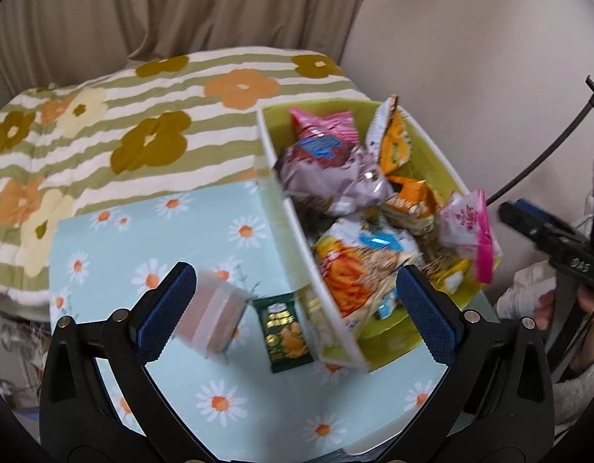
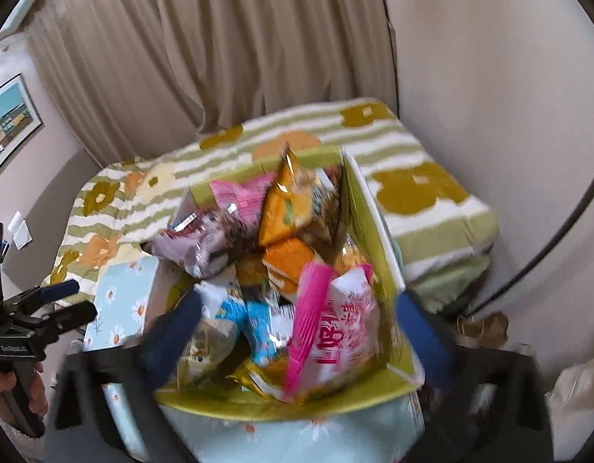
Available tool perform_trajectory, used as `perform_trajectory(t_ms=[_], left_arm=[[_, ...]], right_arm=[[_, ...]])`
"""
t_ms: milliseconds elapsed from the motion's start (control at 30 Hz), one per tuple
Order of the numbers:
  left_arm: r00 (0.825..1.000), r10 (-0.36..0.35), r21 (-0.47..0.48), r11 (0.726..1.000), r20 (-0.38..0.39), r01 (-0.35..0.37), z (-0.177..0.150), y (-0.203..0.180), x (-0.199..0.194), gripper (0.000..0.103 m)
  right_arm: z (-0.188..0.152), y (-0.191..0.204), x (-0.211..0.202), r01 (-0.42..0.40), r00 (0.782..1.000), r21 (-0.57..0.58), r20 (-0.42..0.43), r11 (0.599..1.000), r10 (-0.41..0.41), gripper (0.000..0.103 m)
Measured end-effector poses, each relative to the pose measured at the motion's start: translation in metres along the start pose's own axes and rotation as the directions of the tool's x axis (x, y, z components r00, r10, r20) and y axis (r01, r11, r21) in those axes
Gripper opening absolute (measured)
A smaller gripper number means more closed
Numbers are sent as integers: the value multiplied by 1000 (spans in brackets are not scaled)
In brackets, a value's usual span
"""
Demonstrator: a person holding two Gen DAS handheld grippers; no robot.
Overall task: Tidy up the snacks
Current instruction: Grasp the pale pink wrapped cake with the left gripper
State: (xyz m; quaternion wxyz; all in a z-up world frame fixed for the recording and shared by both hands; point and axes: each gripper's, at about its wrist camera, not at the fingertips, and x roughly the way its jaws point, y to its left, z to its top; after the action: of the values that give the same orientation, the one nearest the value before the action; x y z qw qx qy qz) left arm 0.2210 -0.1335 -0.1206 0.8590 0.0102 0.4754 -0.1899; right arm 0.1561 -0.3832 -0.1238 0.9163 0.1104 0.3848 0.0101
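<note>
A green box with white outer walls (image 1: 297,212) (image 2: 378,231) stands on the daisy-print table (image 1: 235,397), filled with several snack bags. On top are a purple bag (image 1: 328,169), an orange bag (image 2: 285,204) and a pink-and-white bag (image 2: 331,328). My left gripper (image 1: 297,308) is open and empty above the table by the box's near corner. A dark green snack packet (image 1: 287,332) and a pinkish clear-wrapped pack (image 1: 212,316) lie on the table between its fingers. My right gripper (image 2: 297,332) is open and empty over the box, the pink-and-white bag between its fingers.
A bed with a green-striped flower blanket (image 1: 142,115) runs behind the table. Beige curtains (image 2: 204,58) hang at the back and a white wall is to the right. The left gripper shows at the right wrist view's left edge (image 2: 46,308).
</note>
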Motion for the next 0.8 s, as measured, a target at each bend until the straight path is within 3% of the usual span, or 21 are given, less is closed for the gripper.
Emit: perform_trajectory(t_ms=[267, 400, 633, 800], left_arm=[[997, 77, -59, 995, -24, -78, -31, 30, -8, 103], [992, 118, -60, 991, -41, -120, -43, 39, -12, 103], [994, 103, -27, 994, -46, -105, -51, 56, -18, 103], [997, 56, 34, 998, -43, -55, -49, 71, -21, 103]], right_arm=[[-4, 16, 7, -103, 993, -64, -58, 993, 99, 103], [-9, 28, 9, -117, 989, -91, -96, 989, 108, 103], [-25, 60, -4, -86, 993, -90, -84, 992, 78, 103], [-43, 91, -5, -36, 995, -57, -94, 998, 31, 103]])
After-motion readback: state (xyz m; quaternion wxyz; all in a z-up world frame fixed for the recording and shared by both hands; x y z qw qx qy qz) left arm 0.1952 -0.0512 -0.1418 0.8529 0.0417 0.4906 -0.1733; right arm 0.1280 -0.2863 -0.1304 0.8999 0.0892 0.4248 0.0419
